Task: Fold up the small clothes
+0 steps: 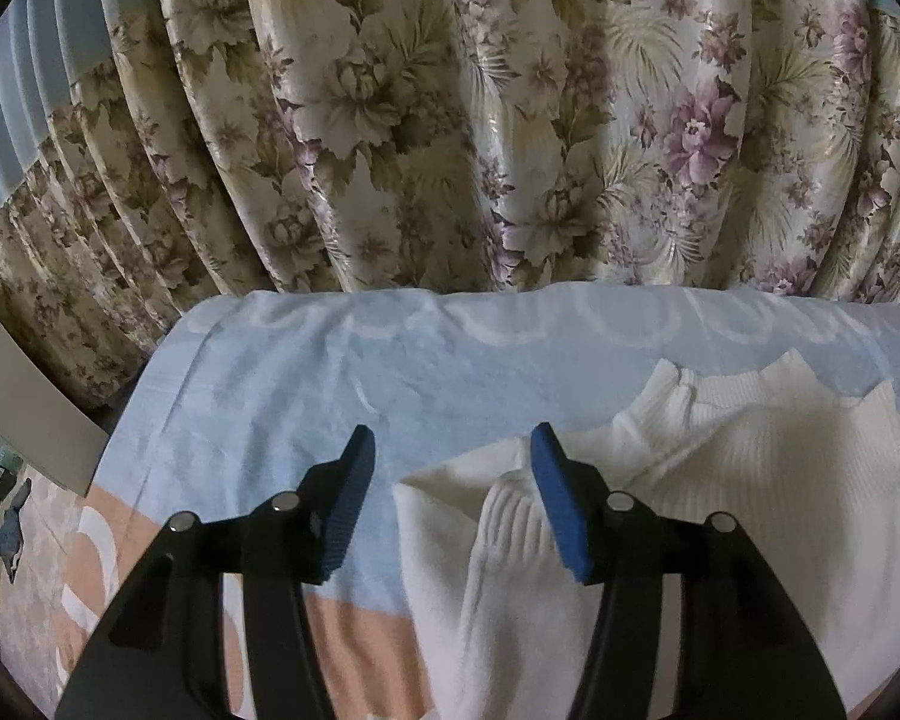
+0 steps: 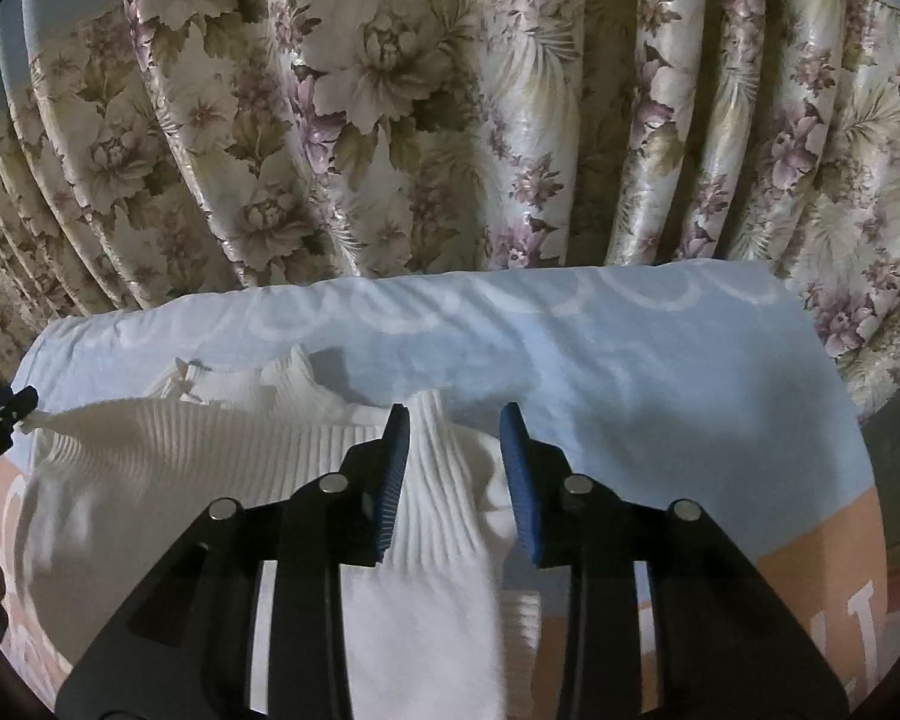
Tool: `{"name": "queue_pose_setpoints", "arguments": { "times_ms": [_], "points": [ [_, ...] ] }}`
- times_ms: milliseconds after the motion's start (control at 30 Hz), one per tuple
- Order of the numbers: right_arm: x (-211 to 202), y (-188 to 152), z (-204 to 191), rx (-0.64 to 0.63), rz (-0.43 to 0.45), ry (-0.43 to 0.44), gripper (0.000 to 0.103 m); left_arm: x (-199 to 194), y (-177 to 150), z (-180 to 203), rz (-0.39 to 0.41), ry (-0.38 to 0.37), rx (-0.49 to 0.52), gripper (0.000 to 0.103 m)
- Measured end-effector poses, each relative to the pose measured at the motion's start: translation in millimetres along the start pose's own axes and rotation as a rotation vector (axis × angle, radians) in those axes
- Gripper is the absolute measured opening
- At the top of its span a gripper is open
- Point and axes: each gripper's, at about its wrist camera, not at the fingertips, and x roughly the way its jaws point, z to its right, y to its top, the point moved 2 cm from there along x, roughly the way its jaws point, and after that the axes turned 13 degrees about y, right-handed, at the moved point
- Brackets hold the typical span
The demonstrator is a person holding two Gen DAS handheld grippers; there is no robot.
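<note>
A white ribbed knit top (image 1: 750,468) lies spread on a light blue and peach sheet (image 1: 258,384), collar toward the curtain. My left gripper (image 1: 450,444) is open above the top's left side, with a folded sleeve (image 1: 510,516) between and below its blue pads. In the right wrist view the same top (image 2: 180,468) fills the lower left. My right gripper (image 2: 455,426) is open over the top's right sleeve (image 2: 438,480), the ribbed cloth lying between its fingers. The left gripper's tip (image 2: 6,408) shows at the left edge there.
A floral curtain (image 1: 450,120) hangs right behind the far edge of the sheet. A pale board or frame (image 1: 24,396) stands at the left edge. The sheet (image 2: 690,372) stretches bare to the right of the top.
</note>
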Motion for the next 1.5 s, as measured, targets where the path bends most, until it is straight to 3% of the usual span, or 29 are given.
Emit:
{"name": "queue_pose_setpoints", "arguments": {
  "times_ms": [300,400,567,767,833,1133,1500],
  "points": [
    [-21.6,-14.3,11.8,-0.004,0.000,-0.029,0.040,-14.3,-4.1,-19.2,0.013,0.025,-0.013,0.054],
    [-29.5,-19.8,16.4,0.001,0.002,-0.041,0.047,-20.8,-10.4,-21.0,0.014,0.027,-0.011,0.054],
    [-45.2,-28.0,18.8,-0.011,0.002,-0.060,0.072,-37.4,-26.3,-20.8,0.015,-0.028,-0.020,0.055],
    [-64.4,-38.2,14.9,-0.024,0.010,-0.055,0.085,-60.0,-42.5,-14.6,0.030,-0.056,0.006,0.074],
    [-68.9,-43.1,13.5,-0.023,0.007,-0.047,0.088,-67.1,-47.7,-11.4,0.031,-0.069,0.008,0.081],
    [-78.6,-68.3,5.9,-0.029,-0.021,-0.020,0.089,-85.5,-63.5,5.2,0.027,-0.102,0.023,0.081],
    [-79.4,-71.5,3.6,-0.032,-0.027,-0.013,0.089,-87.7,-73.6,18.3,0.013,-0.116,0.023,0.081]
  ]
}}
